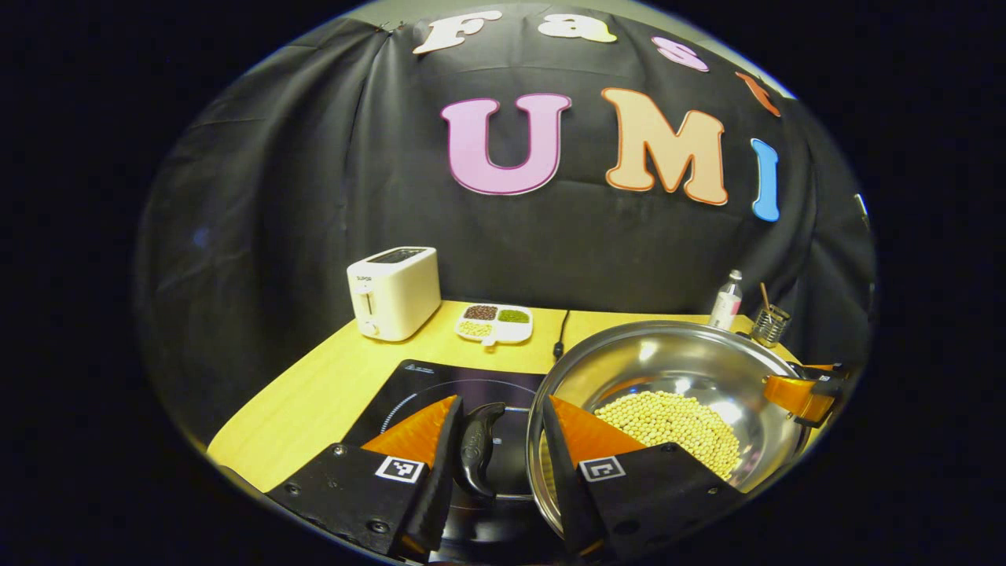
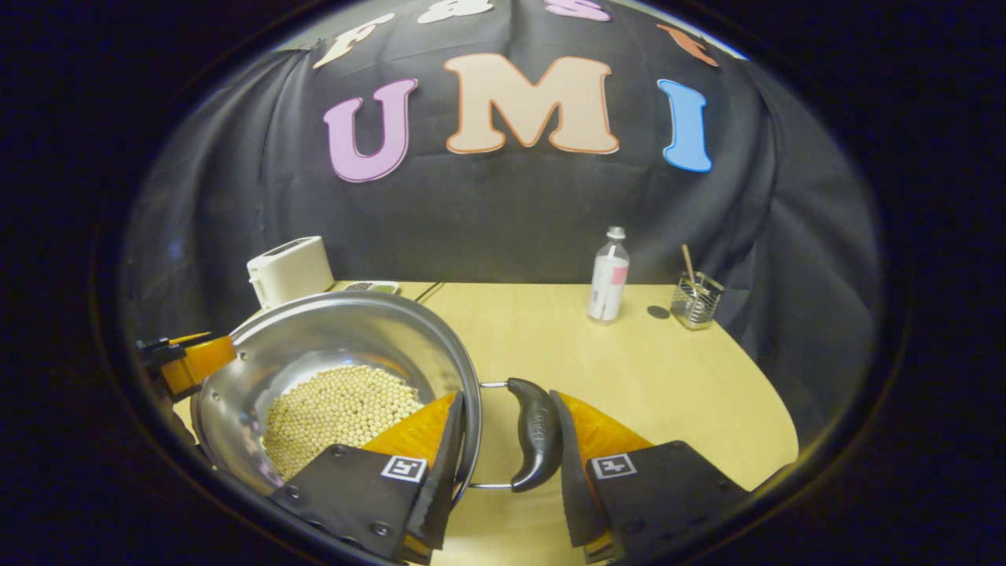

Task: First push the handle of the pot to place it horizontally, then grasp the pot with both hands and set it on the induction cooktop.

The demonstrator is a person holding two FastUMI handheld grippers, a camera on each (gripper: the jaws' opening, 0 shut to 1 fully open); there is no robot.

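The shiny steel pot (image 1: 668,393) is between the two grippers, partly above the black induction cooktop (image 1: 440,393). The left gripper (image 1: 499,452) has its fingers spread around the black left handle (image 1: 479,448) and the pot rim; whether they press, I cannot tell. The right gripper (image 2: 503,444) likewise straddles the rim and the black right handle (image 2: 537,444). To do this step well, I think both hands should stay level and go down together, so the pale round beans (image 2: 338,409) inside do not roll out. On the yellow worktop (image 2: 629,369), a white divided dish (image 1: 495,322) holds dark, green and pale grains.
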